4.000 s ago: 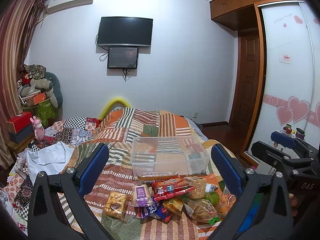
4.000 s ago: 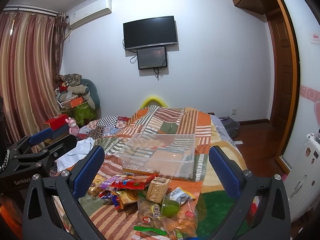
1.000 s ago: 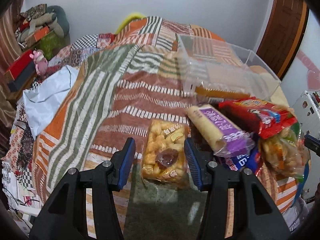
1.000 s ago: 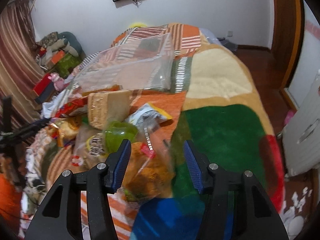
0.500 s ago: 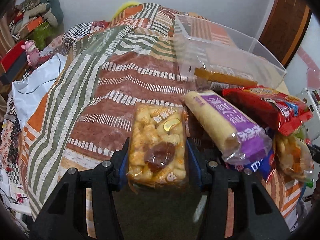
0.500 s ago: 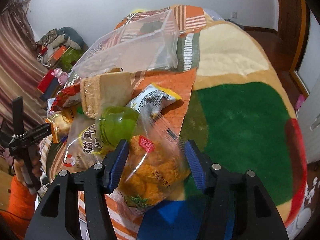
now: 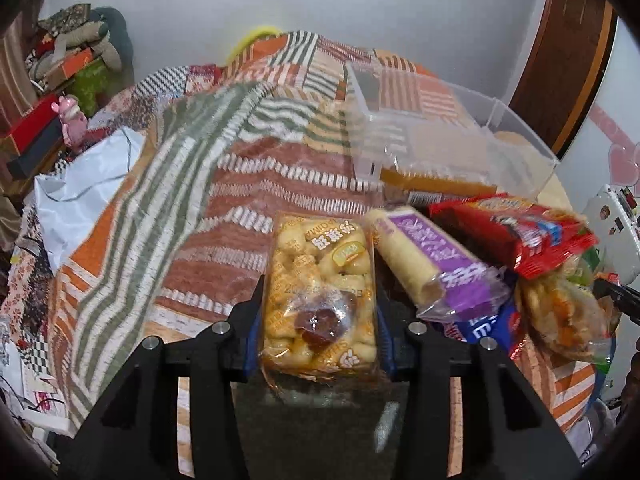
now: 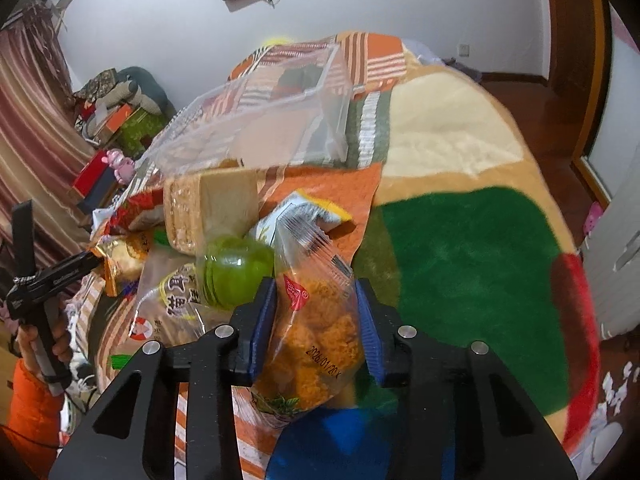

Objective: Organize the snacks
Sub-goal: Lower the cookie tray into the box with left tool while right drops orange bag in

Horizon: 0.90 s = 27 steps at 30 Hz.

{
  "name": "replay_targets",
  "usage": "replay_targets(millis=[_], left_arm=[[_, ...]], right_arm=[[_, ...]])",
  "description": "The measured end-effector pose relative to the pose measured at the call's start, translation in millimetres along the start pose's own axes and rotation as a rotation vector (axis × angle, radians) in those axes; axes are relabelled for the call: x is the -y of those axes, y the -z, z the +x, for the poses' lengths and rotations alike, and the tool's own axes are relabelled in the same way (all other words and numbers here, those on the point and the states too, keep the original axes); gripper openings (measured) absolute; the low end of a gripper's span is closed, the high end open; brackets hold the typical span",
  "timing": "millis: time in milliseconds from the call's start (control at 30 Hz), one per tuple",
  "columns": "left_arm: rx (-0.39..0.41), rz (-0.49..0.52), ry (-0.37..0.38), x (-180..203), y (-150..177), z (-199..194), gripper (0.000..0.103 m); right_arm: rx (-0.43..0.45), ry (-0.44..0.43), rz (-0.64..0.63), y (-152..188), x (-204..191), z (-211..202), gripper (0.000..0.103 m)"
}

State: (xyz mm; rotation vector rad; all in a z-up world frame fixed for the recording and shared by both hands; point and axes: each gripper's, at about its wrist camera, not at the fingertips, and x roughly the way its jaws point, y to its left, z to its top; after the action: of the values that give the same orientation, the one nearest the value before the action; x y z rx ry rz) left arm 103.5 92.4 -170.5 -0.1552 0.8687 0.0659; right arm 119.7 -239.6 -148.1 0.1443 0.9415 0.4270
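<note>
Both tongs are closing, the left tongs [image 7: 318, 322] on a crinkly pastry pack [image 7: 320, 292], the right tongs [image 8: 316, 326] on a soft, crushable bag of fried snacks [image 8: 316, 320], best held mid-body.

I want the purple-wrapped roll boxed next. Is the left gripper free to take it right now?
Probably not yet. The left gripper is closing on the yellow puff-snack pack, which fills its jaws. The purple-wrapped roll lies uncovered just beside it, so it looks reachable once that pack is dropped.
</note>
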Motion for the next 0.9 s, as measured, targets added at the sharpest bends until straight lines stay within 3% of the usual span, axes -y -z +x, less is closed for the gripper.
replay_targets(millis=[433,900], left_arm=[[0.141,0.016,0.034,13,-44,-44,0.045],[0.213,0.091,0.08,52,-106,-34,0.045]], right_arm=[[0.19,0.0,-0.051,-52,-15,-29,0.036],[0.312,-0.029,-0.098,-105,-43,-10,0.036]])
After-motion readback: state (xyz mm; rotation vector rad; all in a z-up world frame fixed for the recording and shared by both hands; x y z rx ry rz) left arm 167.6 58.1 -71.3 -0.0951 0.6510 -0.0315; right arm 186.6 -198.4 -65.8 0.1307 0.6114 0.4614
